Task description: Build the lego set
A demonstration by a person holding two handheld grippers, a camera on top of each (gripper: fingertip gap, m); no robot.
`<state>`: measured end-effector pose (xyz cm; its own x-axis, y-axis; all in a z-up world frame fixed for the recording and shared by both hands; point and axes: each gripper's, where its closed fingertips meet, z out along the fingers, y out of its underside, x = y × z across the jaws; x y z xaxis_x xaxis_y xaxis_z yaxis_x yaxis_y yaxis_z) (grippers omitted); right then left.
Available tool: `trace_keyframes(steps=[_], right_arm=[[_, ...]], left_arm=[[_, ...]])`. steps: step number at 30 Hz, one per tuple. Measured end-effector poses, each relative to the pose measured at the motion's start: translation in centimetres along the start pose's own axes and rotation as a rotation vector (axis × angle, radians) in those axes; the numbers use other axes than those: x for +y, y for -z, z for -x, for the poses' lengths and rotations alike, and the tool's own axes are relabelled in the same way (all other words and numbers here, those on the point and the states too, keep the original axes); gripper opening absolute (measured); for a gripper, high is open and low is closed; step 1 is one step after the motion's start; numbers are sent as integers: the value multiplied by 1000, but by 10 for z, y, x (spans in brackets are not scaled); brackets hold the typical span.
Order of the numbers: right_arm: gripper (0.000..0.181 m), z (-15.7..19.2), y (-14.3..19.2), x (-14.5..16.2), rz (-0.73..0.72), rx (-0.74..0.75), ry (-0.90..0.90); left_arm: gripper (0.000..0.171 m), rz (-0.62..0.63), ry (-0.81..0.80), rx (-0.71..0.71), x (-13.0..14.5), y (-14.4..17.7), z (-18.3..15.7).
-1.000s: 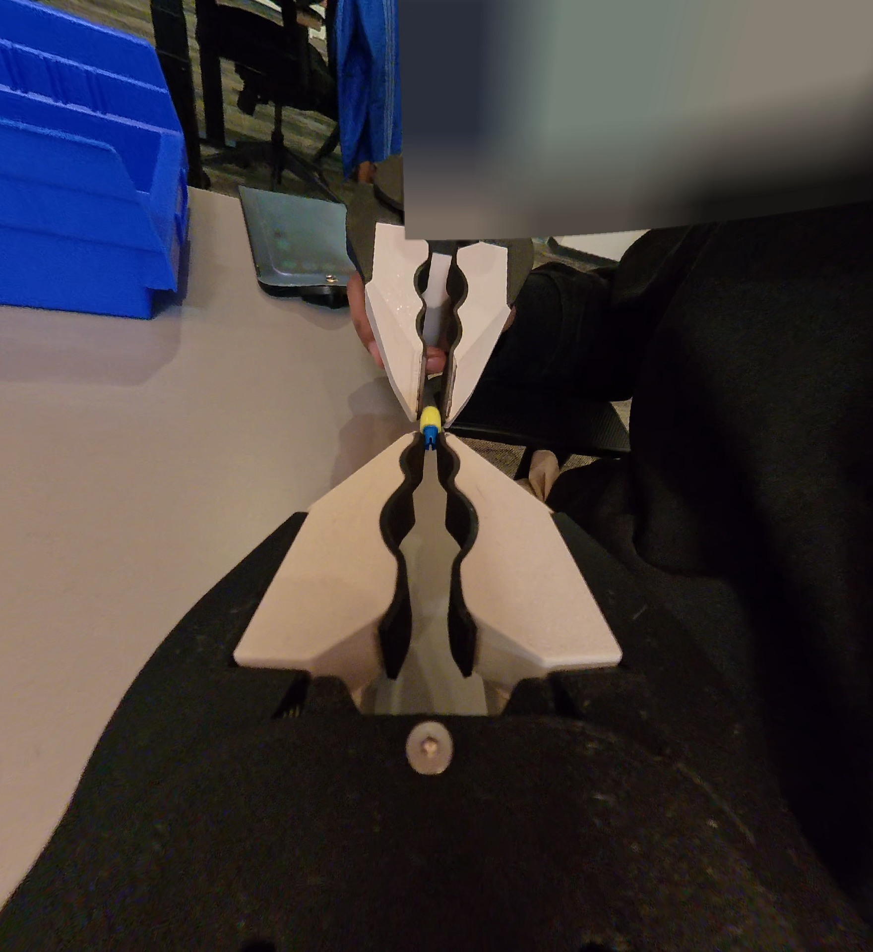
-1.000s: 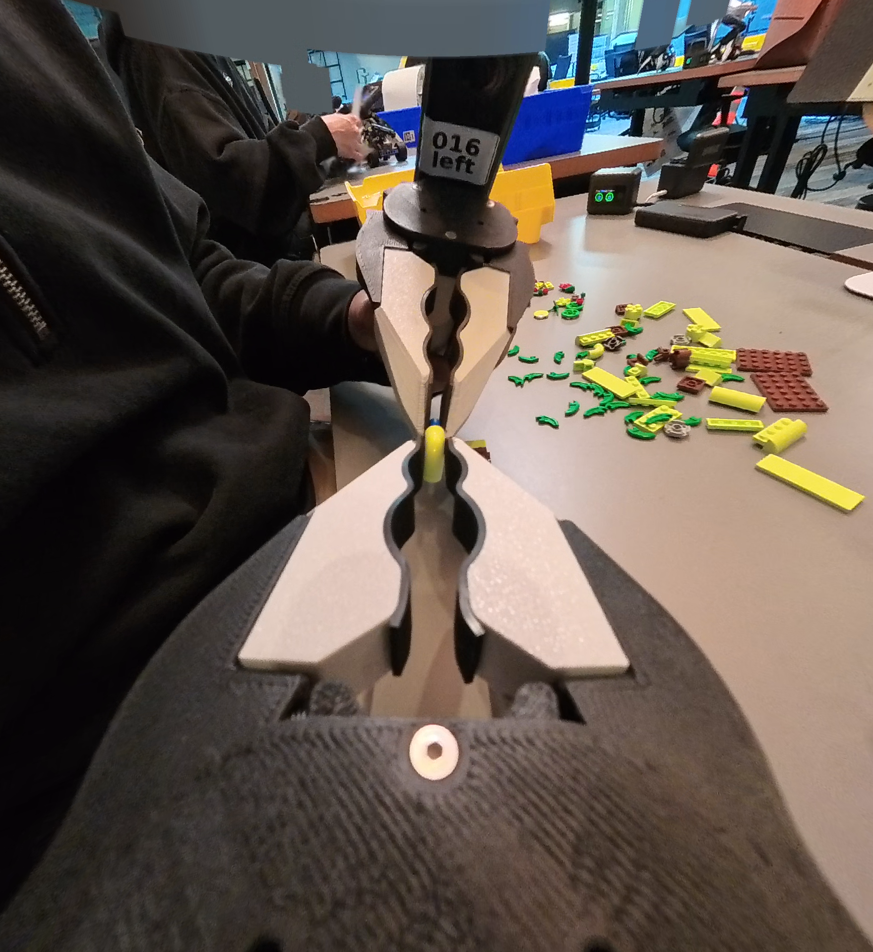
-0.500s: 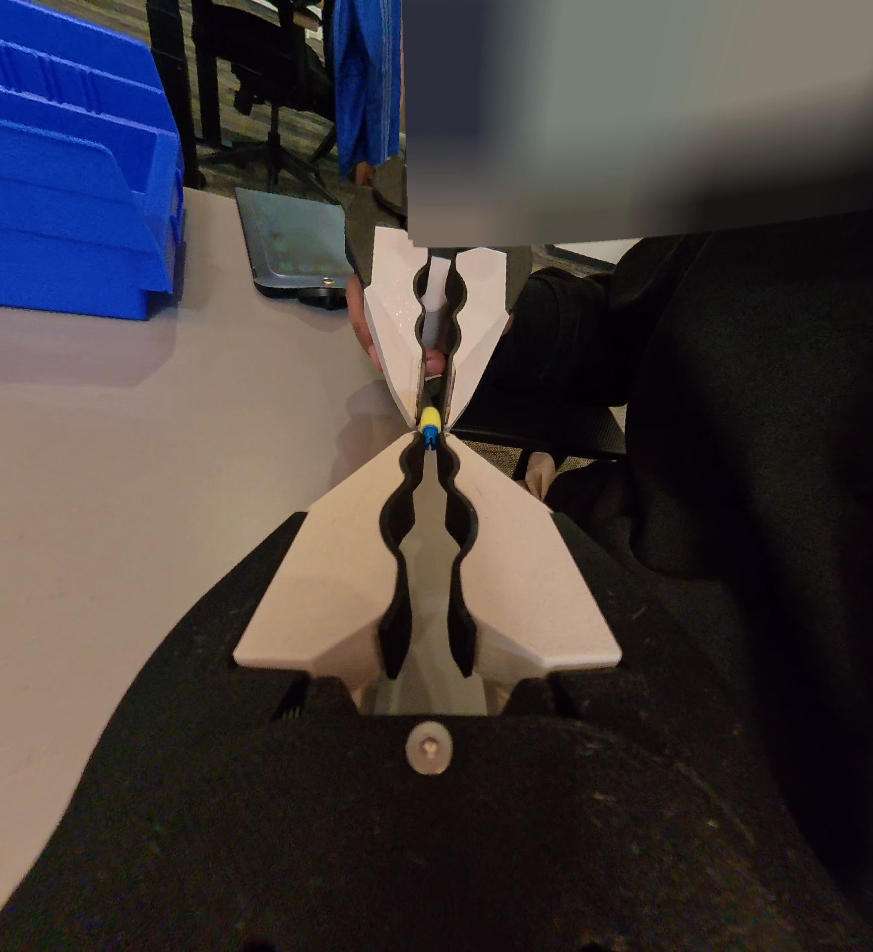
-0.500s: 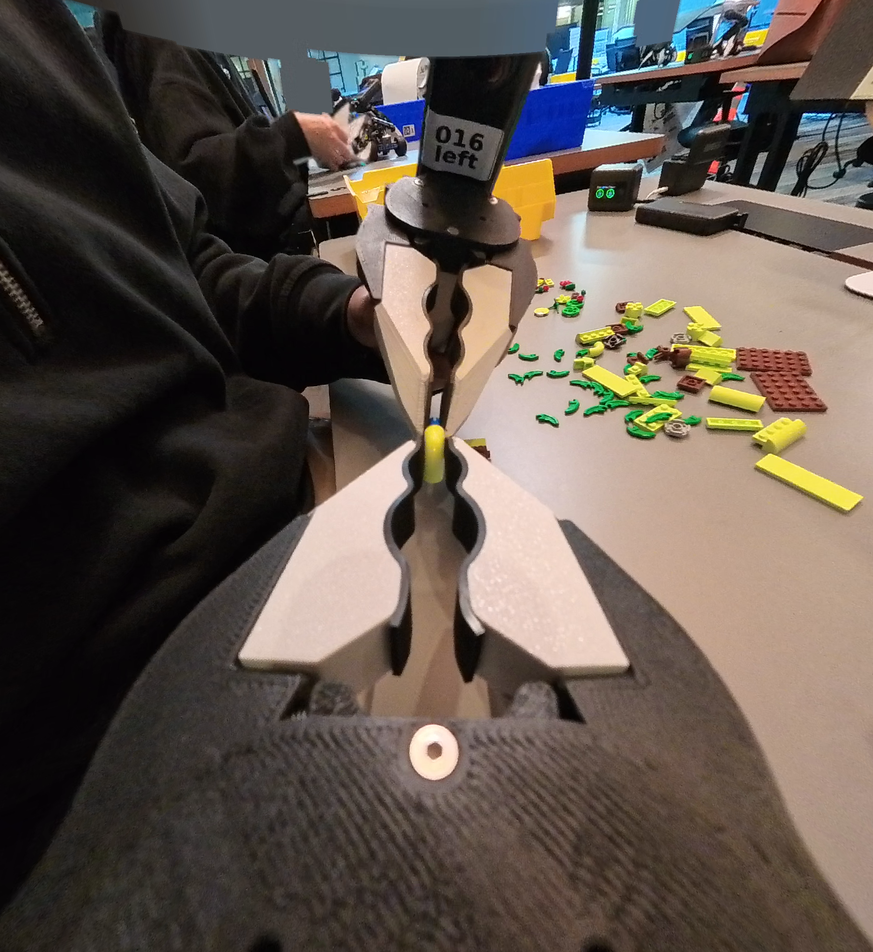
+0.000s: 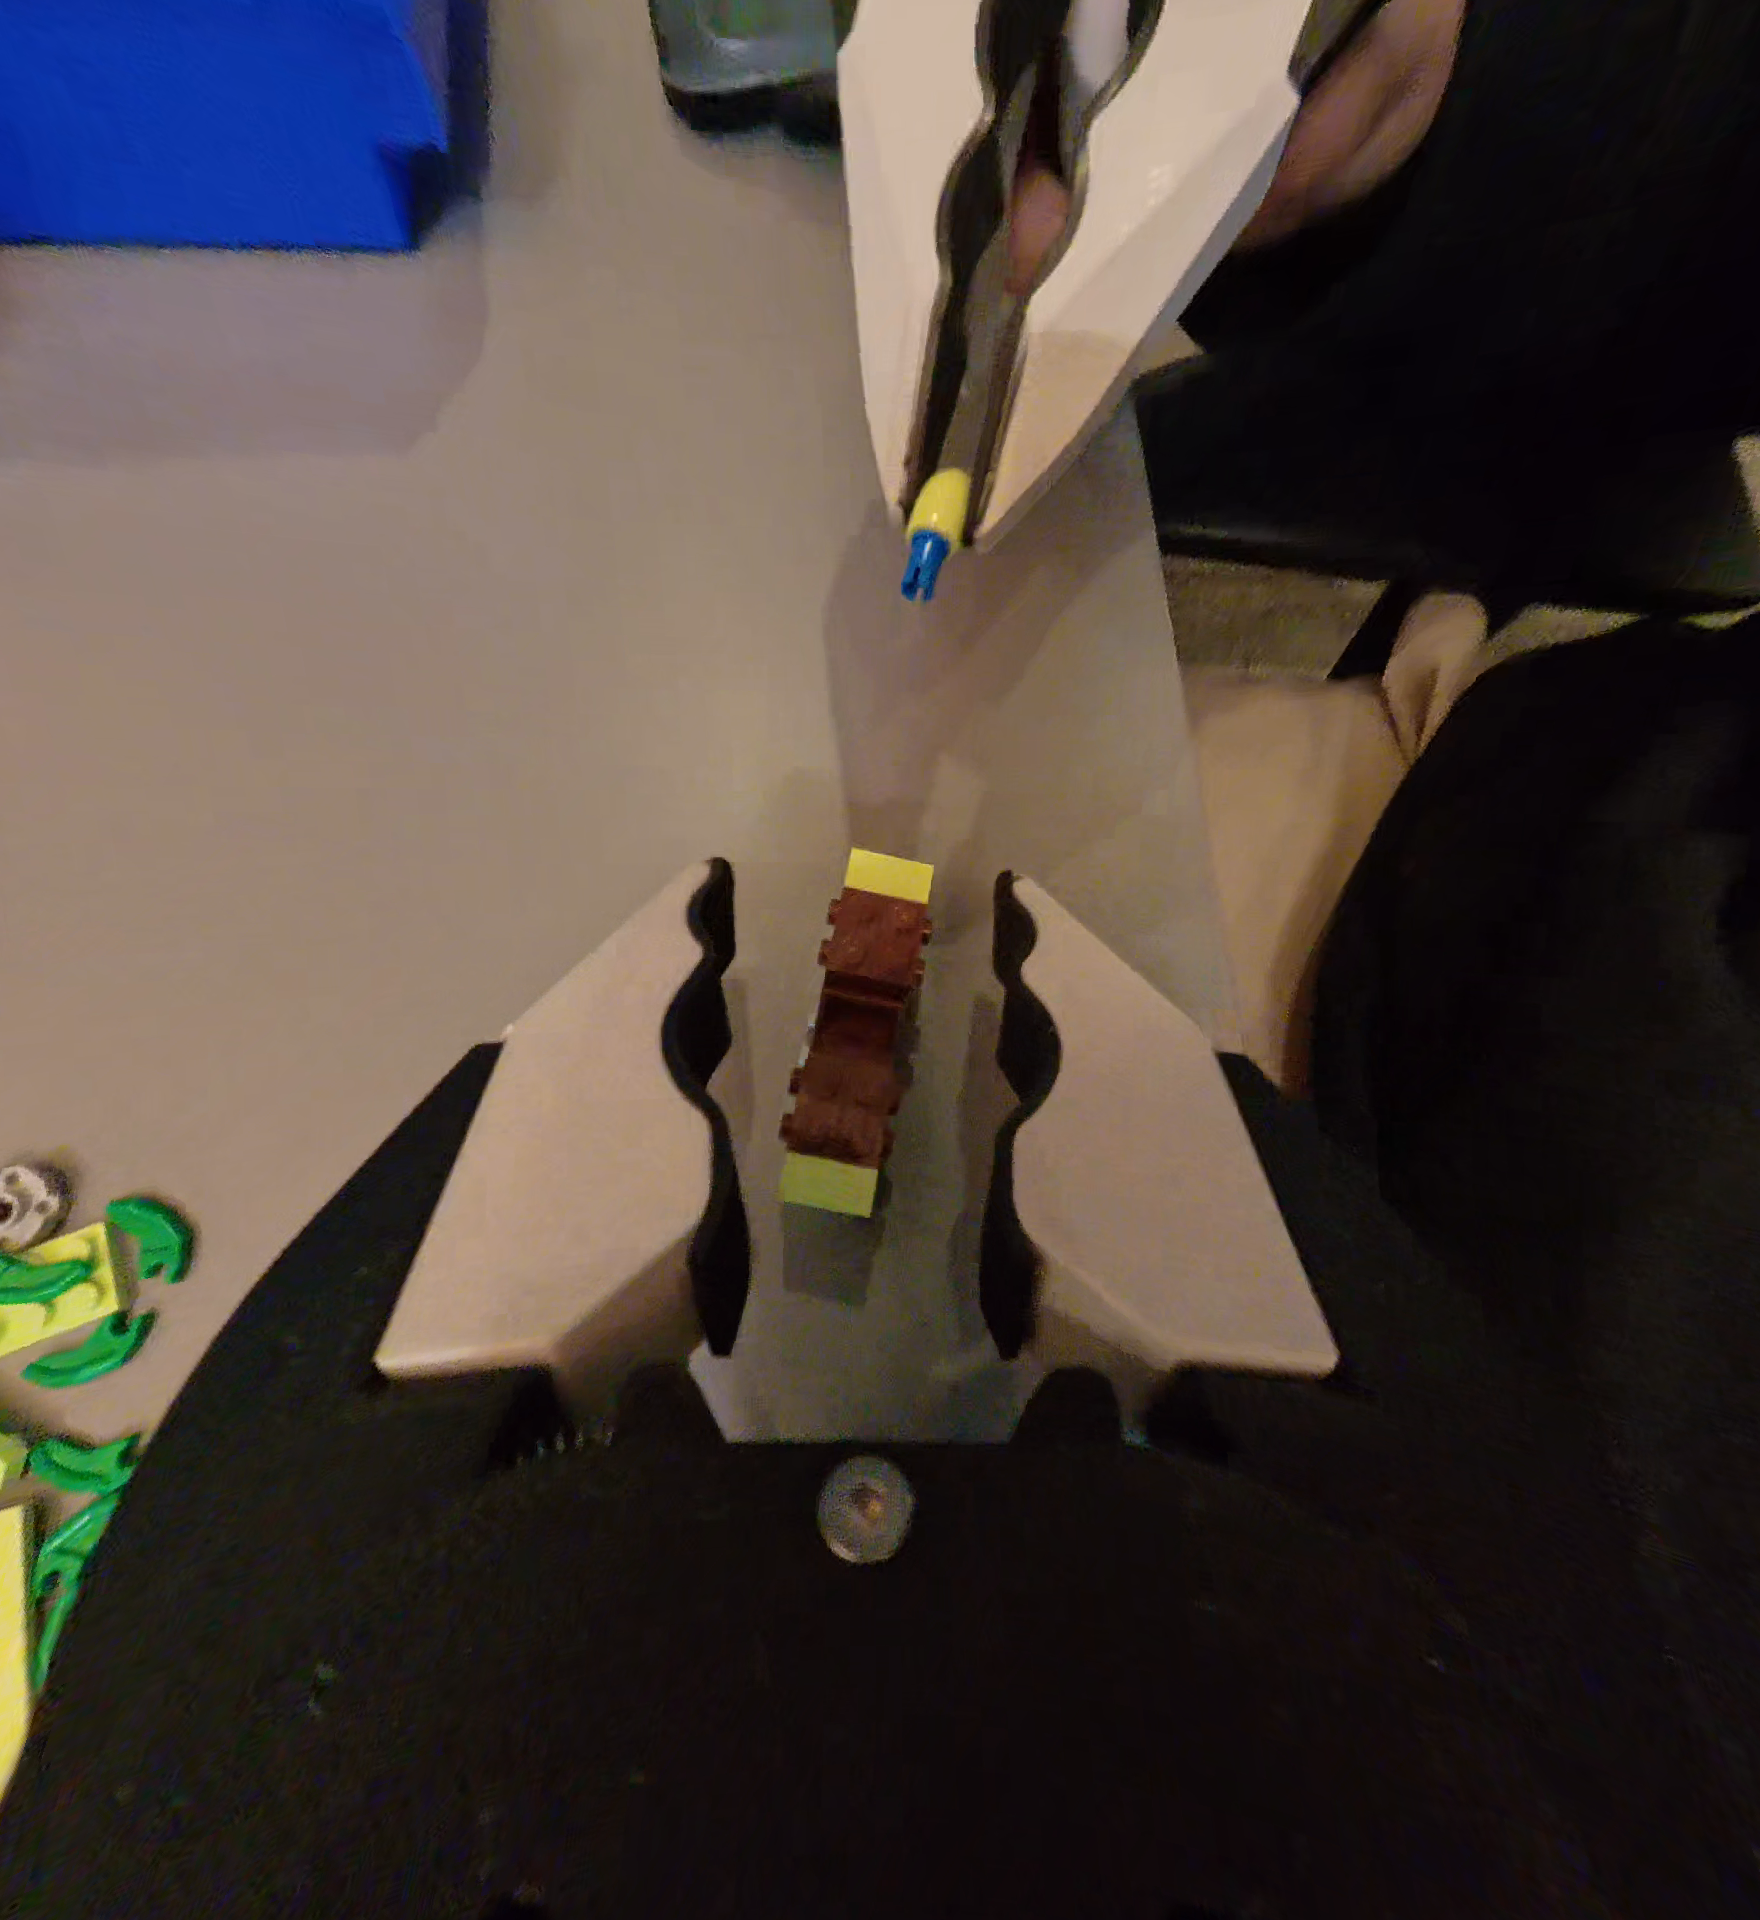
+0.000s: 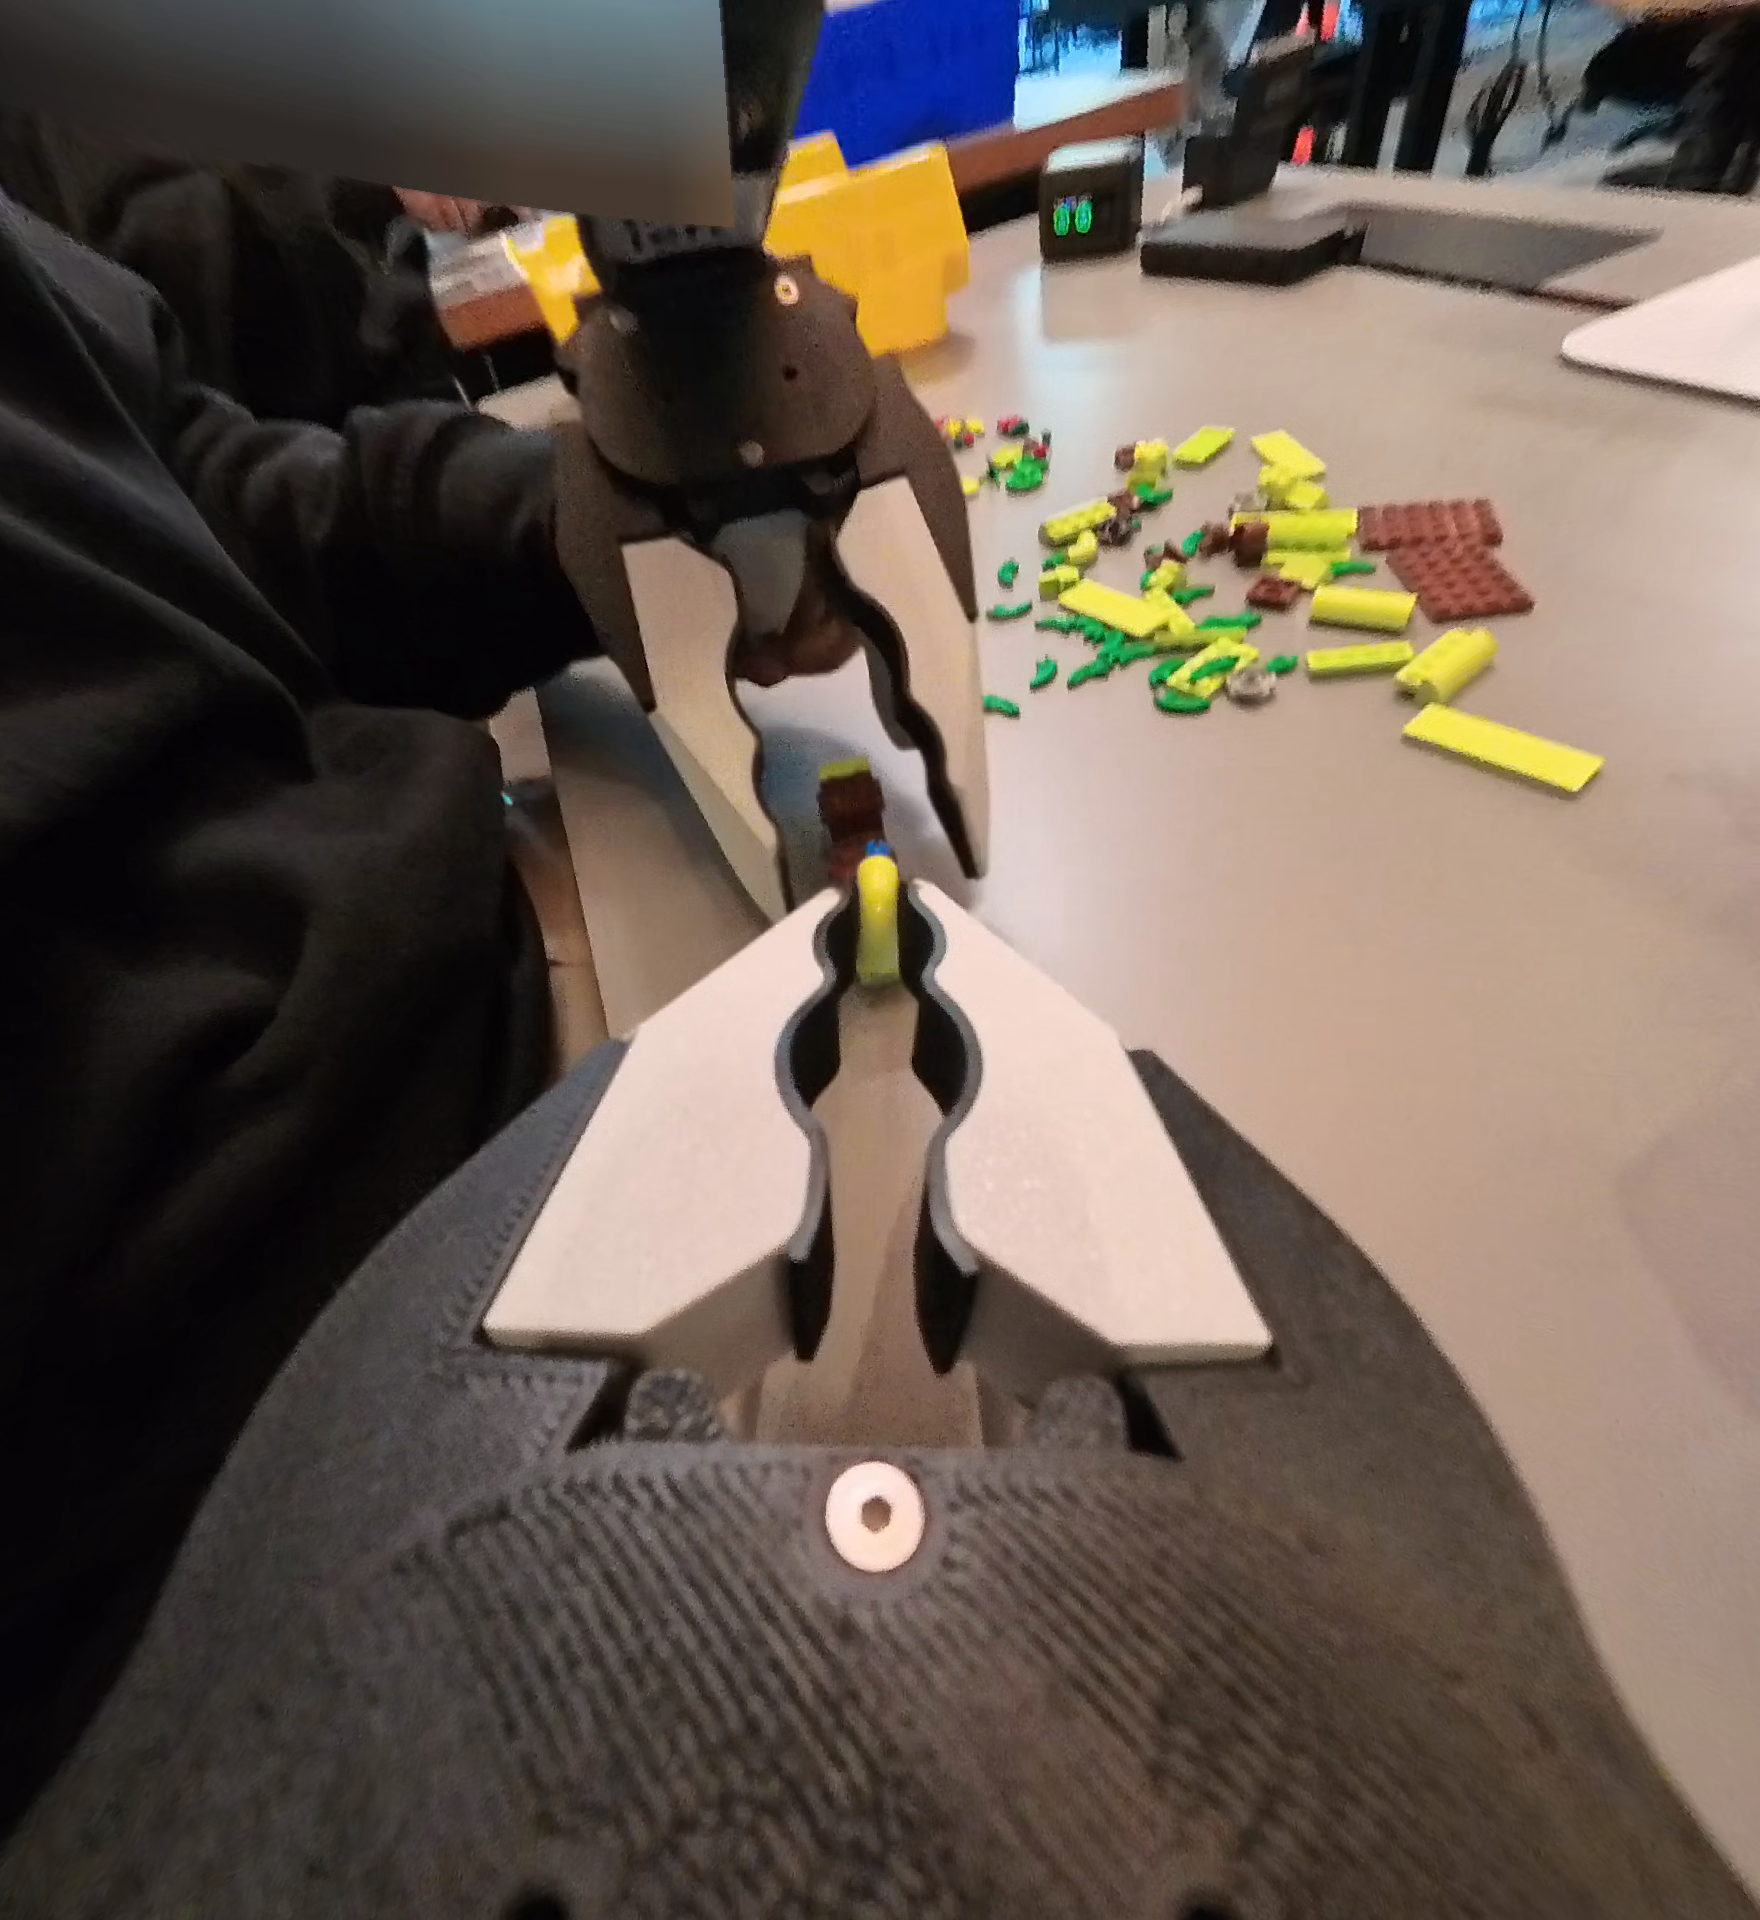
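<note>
A: Left gripper (image 5: 860, 883)?

B: Jaws spread wide, nothing in them. It sits low over the grey table (image 5: 336, 675), fingers on either side of a small brown-and-lime assembly (image 5: 855, 1039) but not touching it. That assembly lies flat on the table between the fingers, a lime plate showing at each end, brown pieces on top.

A: Right gripper (image 6: 874, 904)?

B: Nearly closed, pinching a yellow-green piece (image 6: 876, 935) at the tips. A blue pin (image 5: 920, 569) sticks out of its far end, clear in the left wrist view. In that view the right gripper comes in from the top, tips pointing down toward the assembly, well apart from it.

A: Pin touching the assembly?

B: No, there's a gap. From the right wrist view the piece lines up with the assembly just past it, left gripper standing over both.

A: Other stuff?

B: Loose lego pile (image 6: 1271, 582) on the table to the right of the assembly in the right wrist view: lime plates, green leaves, two brown plates. Yellow bin (image 6: 876, 249) behind the left gripper, blue bin (image 5: 169, 114) far left of the assembly in the left wrist view. Black sleeve (image 6: 419, 561) runs to the left gripper.
</note>
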<state>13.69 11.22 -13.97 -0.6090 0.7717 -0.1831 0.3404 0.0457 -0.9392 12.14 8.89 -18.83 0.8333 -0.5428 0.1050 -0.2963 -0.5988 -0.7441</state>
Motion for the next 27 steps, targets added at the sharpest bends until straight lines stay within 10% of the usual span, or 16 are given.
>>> trace_keyframes(steps=[6,27], right_arm=[[5,0,-16,25,151,19,35],[5,12,-30,21,160,-84,44]], left_arm=[[21,86,-31,11,15,-13,-3],[19,-95,0,124,0,0,-15]])
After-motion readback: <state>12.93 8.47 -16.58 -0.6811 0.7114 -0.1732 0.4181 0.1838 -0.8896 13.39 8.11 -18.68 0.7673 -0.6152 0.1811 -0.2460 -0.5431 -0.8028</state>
